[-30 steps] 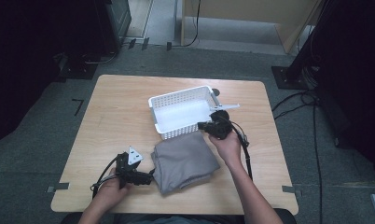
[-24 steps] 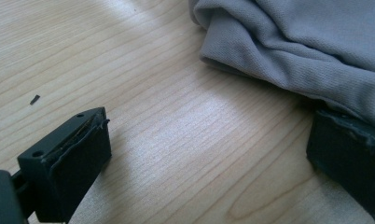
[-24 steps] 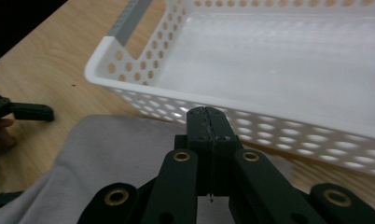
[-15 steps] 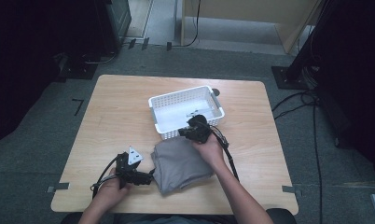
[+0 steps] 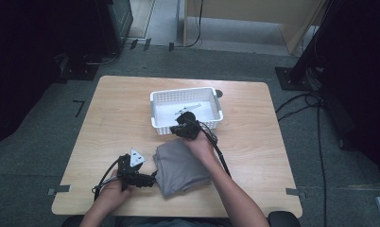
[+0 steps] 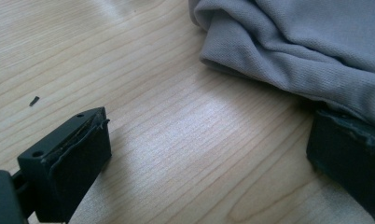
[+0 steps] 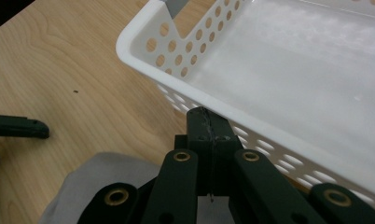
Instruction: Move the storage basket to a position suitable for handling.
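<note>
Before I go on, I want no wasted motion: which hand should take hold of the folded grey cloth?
Probably left. The left tongs stand open at the grey cloth edge, one jaw under it. The right tongs are shut, up by the white basket.

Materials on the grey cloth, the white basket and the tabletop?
Grey cloth: looks like a soft matte knit, with fine ribbing and limp folds. White basket: likely moulded plastic, smooth with a slight sheen and round punched holes. Tabletop: pale wood or wood-look laminate, grain lines visible; can't tell which.
</note>
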The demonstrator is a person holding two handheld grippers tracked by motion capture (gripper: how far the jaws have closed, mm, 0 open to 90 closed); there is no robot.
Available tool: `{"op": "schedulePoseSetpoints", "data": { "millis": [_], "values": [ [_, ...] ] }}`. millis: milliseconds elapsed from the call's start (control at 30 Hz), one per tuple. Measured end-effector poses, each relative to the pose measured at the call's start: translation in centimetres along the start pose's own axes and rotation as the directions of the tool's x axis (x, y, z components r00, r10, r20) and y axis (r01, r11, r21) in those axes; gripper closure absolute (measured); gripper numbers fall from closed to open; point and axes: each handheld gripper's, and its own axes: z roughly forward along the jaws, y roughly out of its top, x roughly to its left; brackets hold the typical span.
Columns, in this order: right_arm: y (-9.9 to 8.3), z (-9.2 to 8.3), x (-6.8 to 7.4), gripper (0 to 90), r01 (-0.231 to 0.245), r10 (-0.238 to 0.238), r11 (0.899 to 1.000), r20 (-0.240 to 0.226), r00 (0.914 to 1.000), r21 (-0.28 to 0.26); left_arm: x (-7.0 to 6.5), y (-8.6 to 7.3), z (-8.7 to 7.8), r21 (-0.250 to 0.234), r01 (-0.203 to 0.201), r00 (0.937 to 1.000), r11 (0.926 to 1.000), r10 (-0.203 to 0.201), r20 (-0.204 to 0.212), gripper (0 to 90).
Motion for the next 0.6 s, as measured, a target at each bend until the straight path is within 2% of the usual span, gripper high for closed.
{"op": "schedulePoseSetpoints", "data": {
  "millis": [233,400,600],
  "values": [
    [1.7,1.3,-0.3,90.0,-0.018,0.018,1.0,-0.005,0.9998,0.001,0.0,0.0,0.0,-0.001,0.001,1.0,1.0,-0.001,0.0,0.0],
    [2.2,1.7,-0.5,89.9,-0.009,0.009,1.0,0.0,1.0,-0.002,0.0,0.0,0.0,0.0,0.0,1.0,1.0,0.0,0.0,0.0],
    [1.8,1.1,-0.6,81.5,-0.037,0.036,0.999,-0.033,0.9988,-0.007,0.0,0.0,0.0,0.001,0.0,1.0,1.0,0.0,0.002,0.0]
  ]
}}
